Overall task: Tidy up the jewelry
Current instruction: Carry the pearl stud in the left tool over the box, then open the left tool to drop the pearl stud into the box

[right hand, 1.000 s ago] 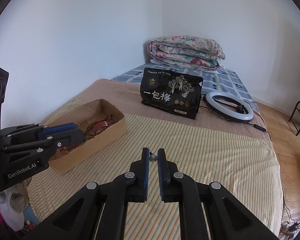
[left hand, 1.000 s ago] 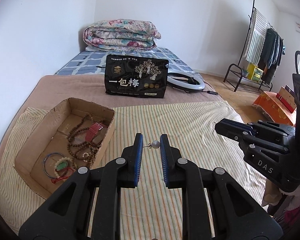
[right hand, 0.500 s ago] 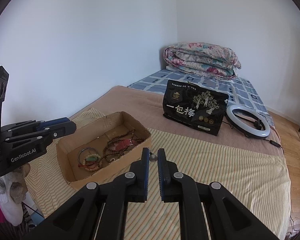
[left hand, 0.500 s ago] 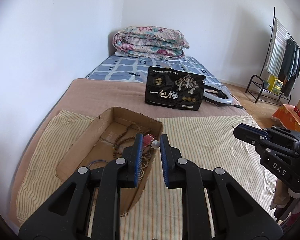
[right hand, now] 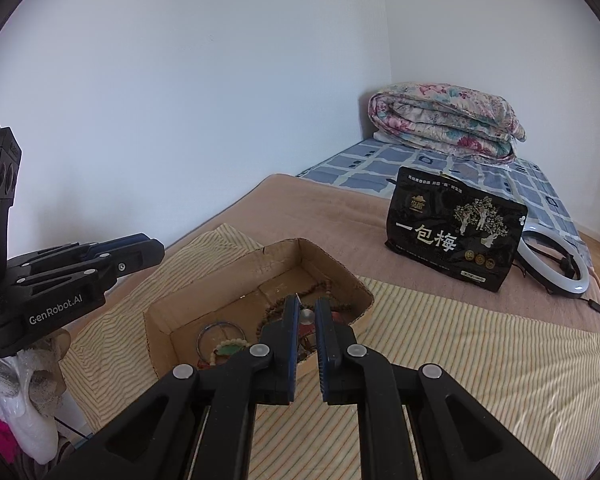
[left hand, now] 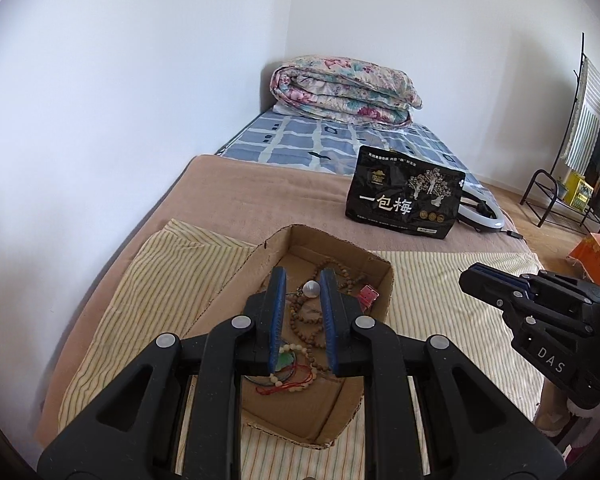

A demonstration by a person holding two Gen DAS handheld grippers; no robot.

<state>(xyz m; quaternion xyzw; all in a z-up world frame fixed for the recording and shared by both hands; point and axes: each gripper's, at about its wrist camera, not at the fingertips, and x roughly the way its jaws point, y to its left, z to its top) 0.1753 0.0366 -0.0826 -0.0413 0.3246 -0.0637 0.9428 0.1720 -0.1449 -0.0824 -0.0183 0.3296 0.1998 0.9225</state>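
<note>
Cardboard forms the open box (left hand: 324,242) that sits on a striped cloth (left hand: 172,280) spread over a brown blanket (left hand: 260,192) on the bed. Both tools hang above it. The left gripper (left hand: 303,276) is partly closed, its fingers a modest gap apart. A pearl stud (left hand: 312,288) spans that gap, the pearl against the right finger and its thin post reaching toward the left finger, so it looks pinched lengthwise. The right gripper (right hand: 307,304) is closed much narrower, with a second pearl stud (right hand: 306,316) caught between its blue pads. Its tips hover over the near right part of the box. The two grippers are well apart from each other. Inside the box lie a wooden bead strand (left hand: 304,320), a small red piece (left hand: 368,294), a cream-and-green bracelet (left hand: 288,354) with red cord, and a blue bangle (right hand: 220,330). Beyond the box stand a black pouch (left hand: 404,204), a ring light (right hand: 556,264) just behind it, and a folded floral quilt (left hand: 340,92).
</note>
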